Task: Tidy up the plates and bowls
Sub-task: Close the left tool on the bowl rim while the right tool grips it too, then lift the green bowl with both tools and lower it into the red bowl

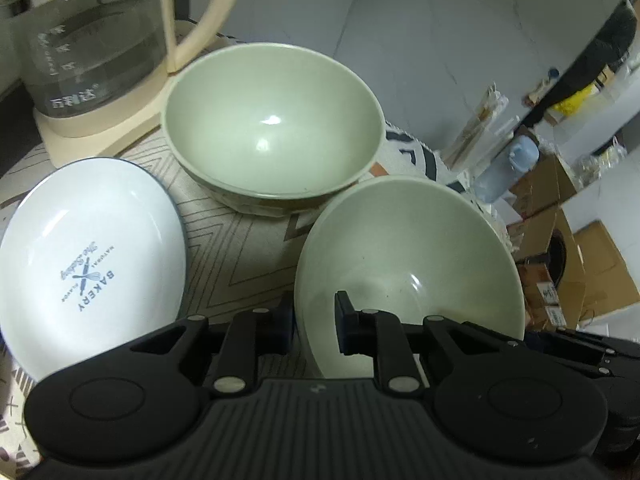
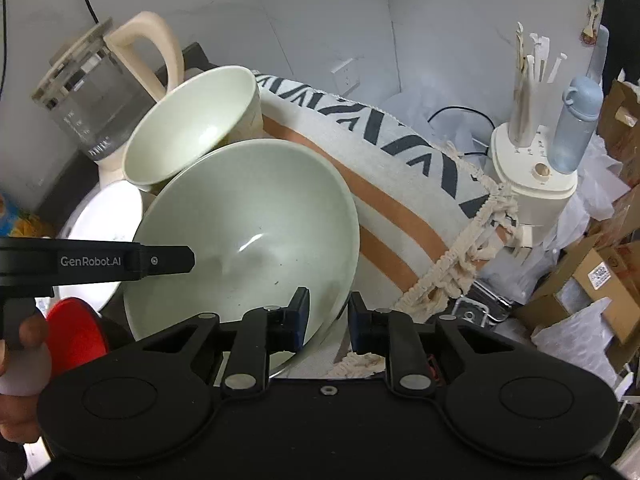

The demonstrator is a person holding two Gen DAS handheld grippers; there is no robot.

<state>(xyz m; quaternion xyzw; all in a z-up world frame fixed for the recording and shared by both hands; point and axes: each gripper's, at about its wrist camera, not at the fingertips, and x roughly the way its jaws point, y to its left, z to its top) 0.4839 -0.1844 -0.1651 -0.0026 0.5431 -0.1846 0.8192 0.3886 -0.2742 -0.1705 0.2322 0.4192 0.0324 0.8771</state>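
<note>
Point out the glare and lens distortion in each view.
Left wrist: glare spots inside the far green bowl; fisheye bends the kettle. Right wrist: the white plate is blown out; a streak glints in the near green bowl.

Two pale green bowls (image 1: 272,120) (image 1: 408,264) — near one tilted, white plate (image 1: 88,248) beside

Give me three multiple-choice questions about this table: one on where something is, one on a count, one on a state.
1. In the left wrist view, the white plate lies:
A left of the bowls; B inside a bowl; C under the kettle.
2. Green bowls in view:
A one; B two; C four.
3. The bowls are:
A full of soup; B upside down; C empty.

Answers:
1. A, it sits left of both.
2. B, a far bowl and a near bowl.
3. C, both insides show bare.
</note>
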